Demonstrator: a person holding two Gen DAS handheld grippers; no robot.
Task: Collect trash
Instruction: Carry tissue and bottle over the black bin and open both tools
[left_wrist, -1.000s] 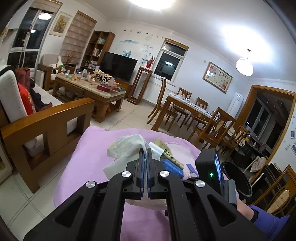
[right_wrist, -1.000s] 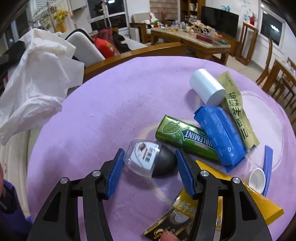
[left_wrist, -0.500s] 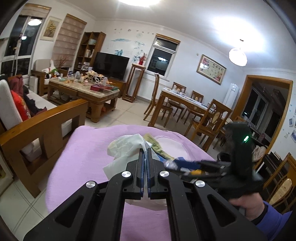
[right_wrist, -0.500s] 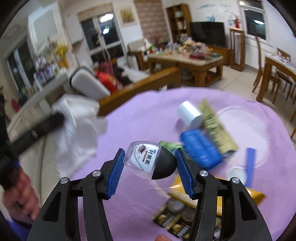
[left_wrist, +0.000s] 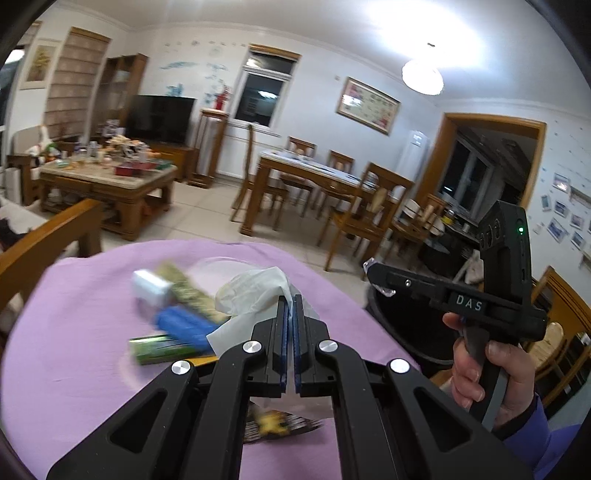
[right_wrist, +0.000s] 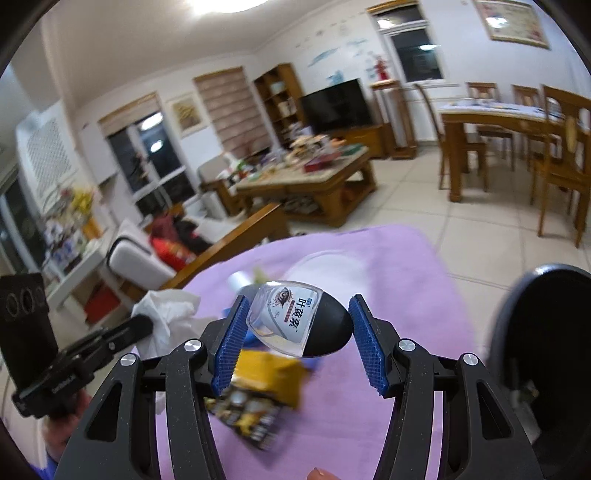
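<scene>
Above the purple-clothed round table, both views are smeared by motion, so the litter lying on the cloth is hard to read: a white roll, a blue packet, a green gum pack and a yellow and black wrapper show mostly as colour patches, and their print cannot be made out. The wrapper is partly hidden behind the right gripper's fingers, and the black bin at the table's right edge is cut off by the frame, its contents too dark to tell.

The right gripper pinches a small eye-drop bottle between its blue ridged pads. The bottle is clear plastic with a white label carrying Chinese characters and an eye drawing, and a rounded black cap that points toward the right-hand pad. It lies crosswise between the fingertips, raised off the cloth, with the bin just to its right and lower.

The left gripper has its pads pressed together on a crumpled white plastic bag, which bunches up out of the fingertips and drapes to the left over the litter. In the right wrist view the same bag hangs at the lower left, partly covered by the left tool's black body.
</scene>
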